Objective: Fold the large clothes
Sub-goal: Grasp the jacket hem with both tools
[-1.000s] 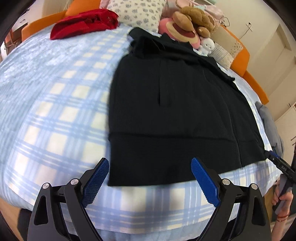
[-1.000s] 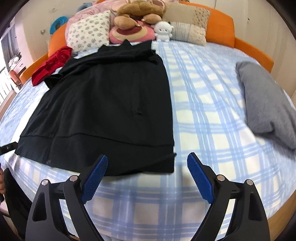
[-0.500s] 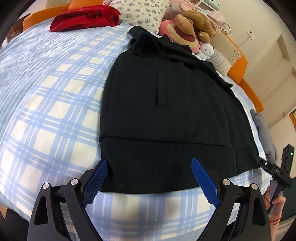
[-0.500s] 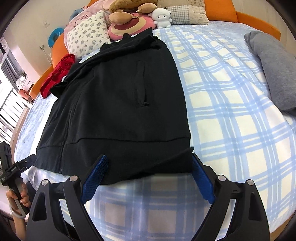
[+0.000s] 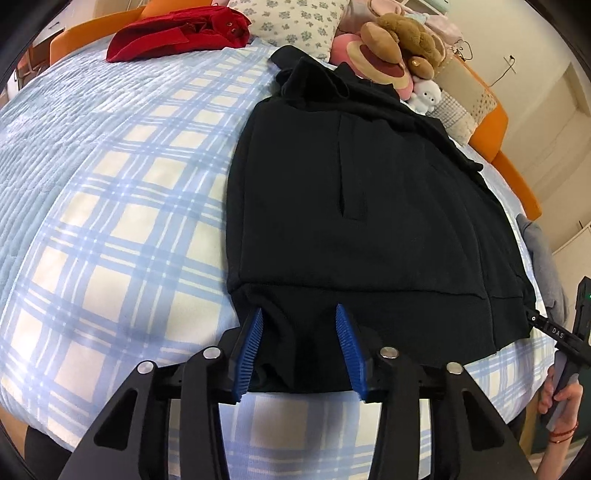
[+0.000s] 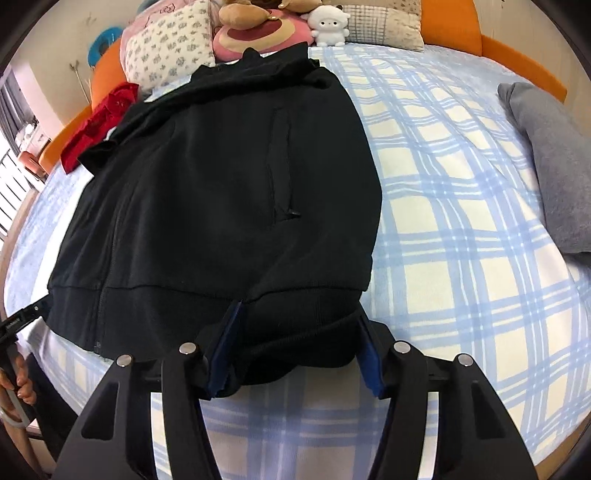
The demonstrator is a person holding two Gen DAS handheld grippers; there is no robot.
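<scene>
Black zip-up hoodie (image 5: 369, 206) lies spread flat on the blue-and-white plaid bed (image 5: 122, 206), its hood end toward the pillows and its ribbed hem at the bed's near edge. The left gripper (image 5: 299, 350) has its blue fingers (image 5: 253, 347) partly closed around one hem corner, black fabric bunched between the pads and touching both. The right gripper (image 6: 295, 350) straddles the other hem corner, its fingers (image 6: 371, 365) set wider, with the rolled hem filling the gap between them; whether they press it firmly cannot be told. Beyond the hoodie's hood sit a floral pillow (image 6: 166, 48), a brown and pink plush toy (image 5: 391, 48) and a small white plush (image 6: 328, 22). A red garment (image 5: 177, 33) lies near the hoodie's far left side, a grey garment (image 6: 546, 158) well to its right.
</scene>
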